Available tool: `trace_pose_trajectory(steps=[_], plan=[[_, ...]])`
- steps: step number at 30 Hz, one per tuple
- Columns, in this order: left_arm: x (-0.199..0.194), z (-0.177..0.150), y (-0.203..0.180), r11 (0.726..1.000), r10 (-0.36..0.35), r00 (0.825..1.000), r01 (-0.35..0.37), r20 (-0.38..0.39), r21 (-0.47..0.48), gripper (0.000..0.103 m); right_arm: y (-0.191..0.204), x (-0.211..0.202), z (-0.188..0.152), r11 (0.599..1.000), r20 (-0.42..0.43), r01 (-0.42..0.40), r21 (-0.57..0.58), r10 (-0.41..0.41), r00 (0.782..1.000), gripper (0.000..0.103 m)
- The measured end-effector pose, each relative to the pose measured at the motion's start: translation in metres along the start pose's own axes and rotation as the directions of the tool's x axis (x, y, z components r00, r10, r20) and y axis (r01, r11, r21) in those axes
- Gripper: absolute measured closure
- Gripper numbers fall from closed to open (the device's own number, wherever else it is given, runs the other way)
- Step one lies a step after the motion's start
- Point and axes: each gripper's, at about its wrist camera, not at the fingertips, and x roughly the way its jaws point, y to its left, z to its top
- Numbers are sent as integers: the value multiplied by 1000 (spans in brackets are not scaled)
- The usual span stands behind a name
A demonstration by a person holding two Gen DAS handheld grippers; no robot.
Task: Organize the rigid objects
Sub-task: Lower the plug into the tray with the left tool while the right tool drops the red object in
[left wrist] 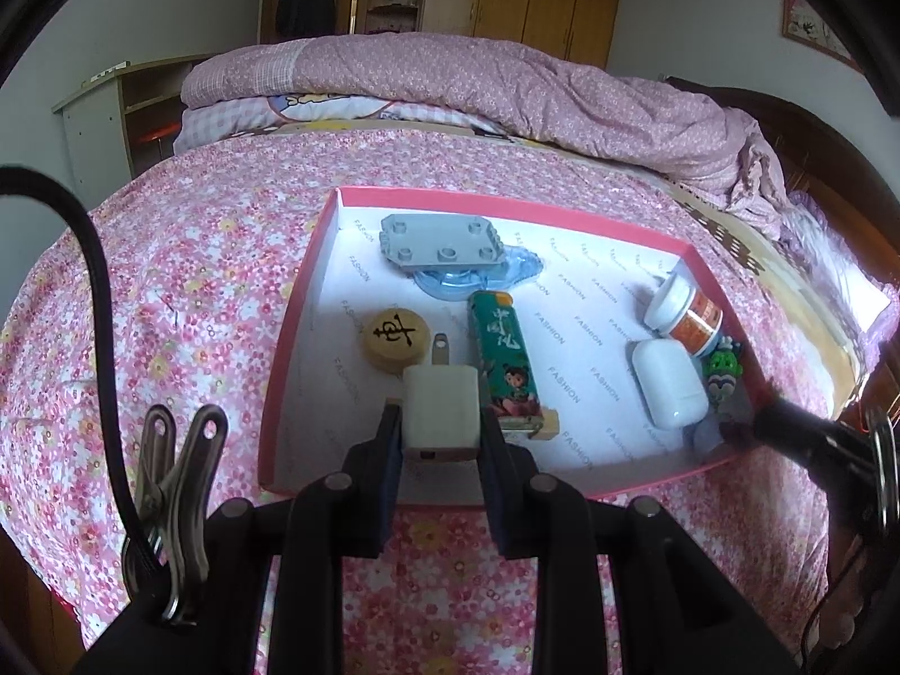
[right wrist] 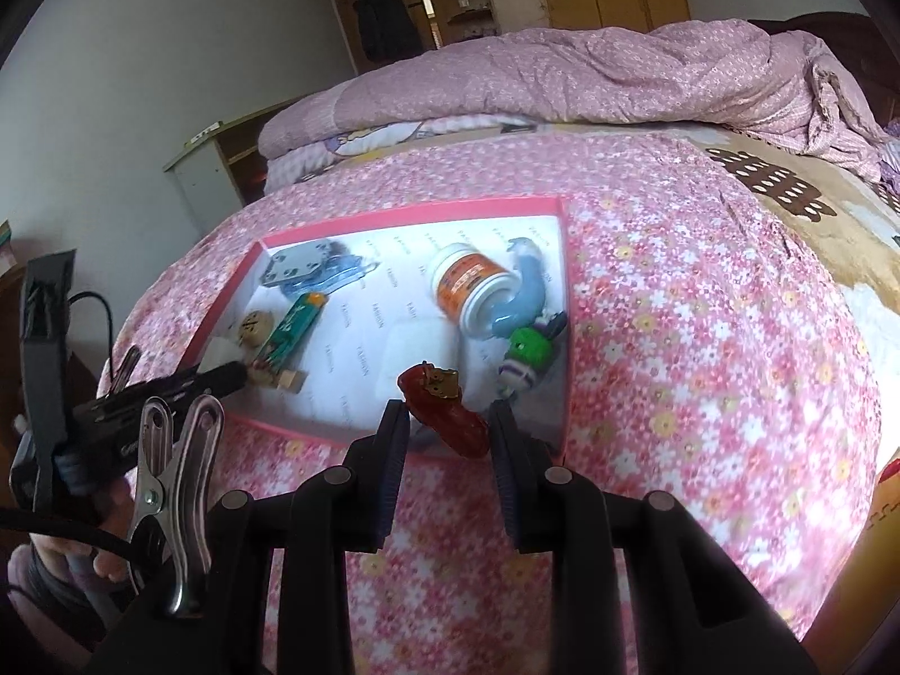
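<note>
**Q:** So what did each tool have at that point?

**Me:** My left tool (left wrist: 441, 422) was clamped on the white charger plug (left wrist: 441, 413), held over the near edge of the pink box (left wrist: 292, 337) sitting on the bed (left wrist: 169, 281). My right tool (right wrist: 450, 427) was spread open, with the red keychain thing (right wrist: 444, 413) between the fingers; couldn't tell if they touched it.

**Q:** And the box?

**Me:** The green lighter (left wrist: 506, 360) lay in the middle, the wooden chess piece (left wrist: 394, 337) to its left, and the white earbud case (left wrist: 669, 388) near the right wall.
</note>
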Motion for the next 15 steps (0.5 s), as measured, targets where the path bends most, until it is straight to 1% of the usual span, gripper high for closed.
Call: trace_pose_trajectory(steps=[5,11,14,15], plan=[[0,-1,0,1000,4,1000,-4,5,11,76,-4,11,7,1000,-1,11,8,-11,1000,73],[0,-1,-3,1000,11,1000,-11,4,17,76,0,18,9,1000,0,19,-7,-19,1000,73],[-2,-1,-4,1000,7,1000,-7,0,21,70,0,19,8,1000,0,-1,-4,1,1000,73],[-2,-1,-5,1000,6,1000,-6,-1,23,65,1,18,8,1000,5,-11,-2,11,1000,73]])
